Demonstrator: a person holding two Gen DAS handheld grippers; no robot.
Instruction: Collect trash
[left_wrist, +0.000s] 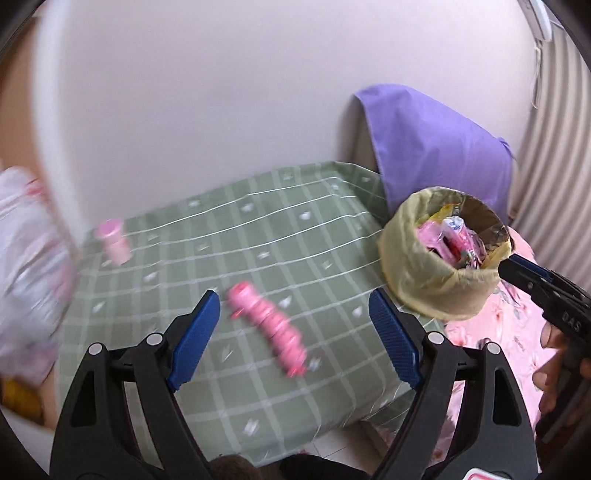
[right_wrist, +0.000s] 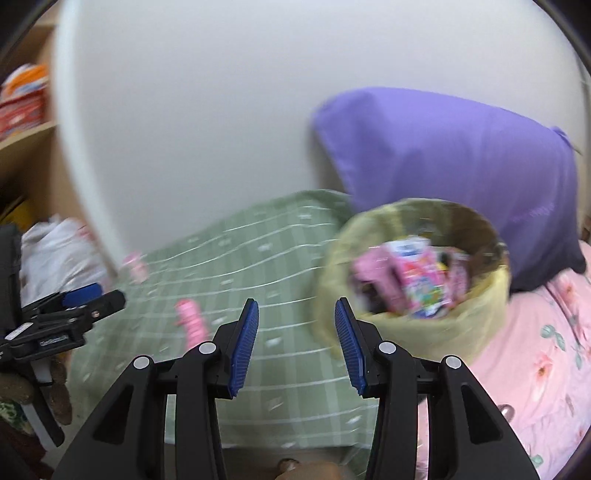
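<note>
On the green checked cloth (left_wrist: 258, 236) covering the table, a ribbed pink packet strip (left_wrist: 267, 330) is lying flat, with a small pink bottle (left_wrist: 113, 240) standing further back. You are holding your left gripper (left_wrist: 295, 332) with its ridged blue pads wide apart and empty above the strip. Your right gripper (right_wrist: 295, 339) is also gaping empty beside the round bin (right_wrist: 417, 295), whose crinkled yellow liner is holding glossy wrappers.
</note>
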